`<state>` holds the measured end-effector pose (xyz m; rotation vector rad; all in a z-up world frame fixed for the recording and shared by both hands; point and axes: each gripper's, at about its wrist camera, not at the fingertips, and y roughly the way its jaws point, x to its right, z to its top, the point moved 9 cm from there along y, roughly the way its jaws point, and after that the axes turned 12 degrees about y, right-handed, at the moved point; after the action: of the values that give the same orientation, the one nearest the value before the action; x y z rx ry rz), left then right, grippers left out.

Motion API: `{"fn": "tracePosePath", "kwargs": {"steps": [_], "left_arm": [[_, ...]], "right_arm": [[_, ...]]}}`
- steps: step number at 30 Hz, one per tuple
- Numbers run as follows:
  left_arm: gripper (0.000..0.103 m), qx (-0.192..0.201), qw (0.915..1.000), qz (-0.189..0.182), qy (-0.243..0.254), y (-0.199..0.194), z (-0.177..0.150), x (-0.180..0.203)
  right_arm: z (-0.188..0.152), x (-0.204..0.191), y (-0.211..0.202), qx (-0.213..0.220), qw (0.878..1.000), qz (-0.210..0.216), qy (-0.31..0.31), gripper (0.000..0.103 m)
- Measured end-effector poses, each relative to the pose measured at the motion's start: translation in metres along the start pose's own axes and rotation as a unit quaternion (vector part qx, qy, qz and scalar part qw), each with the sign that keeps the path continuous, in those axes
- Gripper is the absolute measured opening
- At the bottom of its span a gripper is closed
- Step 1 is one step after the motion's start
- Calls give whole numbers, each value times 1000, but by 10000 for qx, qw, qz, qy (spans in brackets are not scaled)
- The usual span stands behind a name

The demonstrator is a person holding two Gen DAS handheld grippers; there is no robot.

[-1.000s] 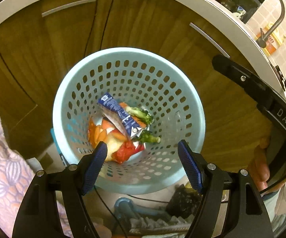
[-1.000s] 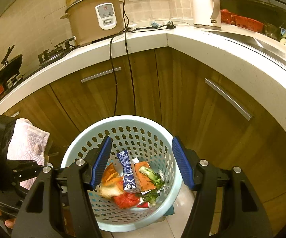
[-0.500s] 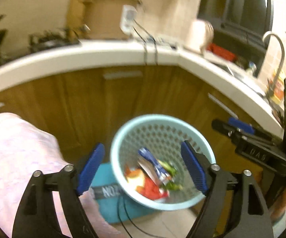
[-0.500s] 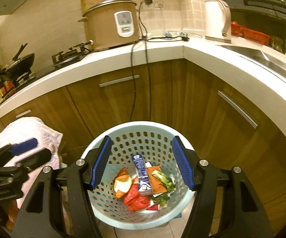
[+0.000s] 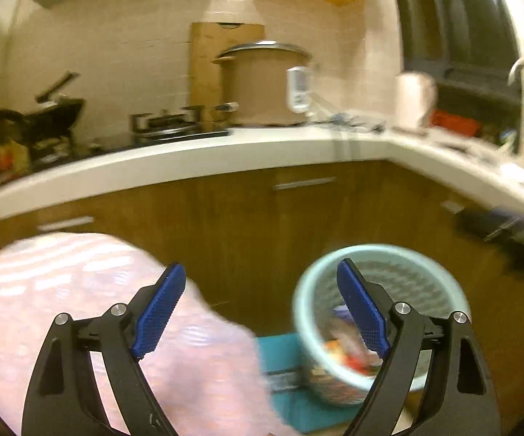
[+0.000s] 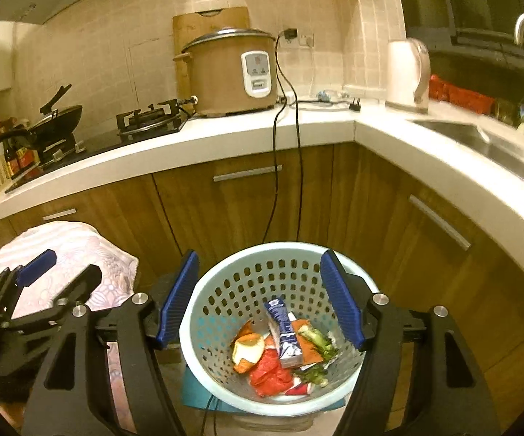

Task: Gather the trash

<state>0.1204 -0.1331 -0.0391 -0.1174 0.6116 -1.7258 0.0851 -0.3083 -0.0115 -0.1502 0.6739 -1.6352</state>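
The counter [image 6: 225, 145] and cabinets [image 6: 225, 210] ring a pale blue basket [image 6: 225, 290] on the floor, which already holds the trash [image 6: 280, 348]: a blue carton, orange peel, red wrapper and greens, so the collecting looks largely done, though any scraps left elsewhere cannot be seen. Above it, the left gripper [image 5: 258, 312] and right gripper [image 6: 260, 298] are both empty, jaws opening with nothing between them. The carton's print is too small to read.

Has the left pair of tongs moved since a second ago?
Yes. The left tongs swung up and left: the pale blue perforated plastic basket once filled their view, now it sits lower right, with the white countertop visible.
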Motion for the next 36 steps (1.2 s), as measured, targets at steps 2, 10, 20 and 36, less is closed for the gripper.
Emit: {"fn": "tracePosePath", "kwargs": {"steps": [2,10,20,36], "left_arm": [[83,11,9999,-106,-84,-2,-2,-2],[83,132,9990,-258,-333,-9,-3,-10],[83,-61,9974,-570,-425,2,-14,-1],[84,-530,9889,-850,-1102,26,-42,-11]], "right_arm": [[2,-5,-6,97,9999,-58,-67,67],[1,-15,-18,404,9979,-435,-248,72],[0,10,-14,304,9976,-621,15,73],[-4,38,41,207,9983,-477,-251,73]]}}
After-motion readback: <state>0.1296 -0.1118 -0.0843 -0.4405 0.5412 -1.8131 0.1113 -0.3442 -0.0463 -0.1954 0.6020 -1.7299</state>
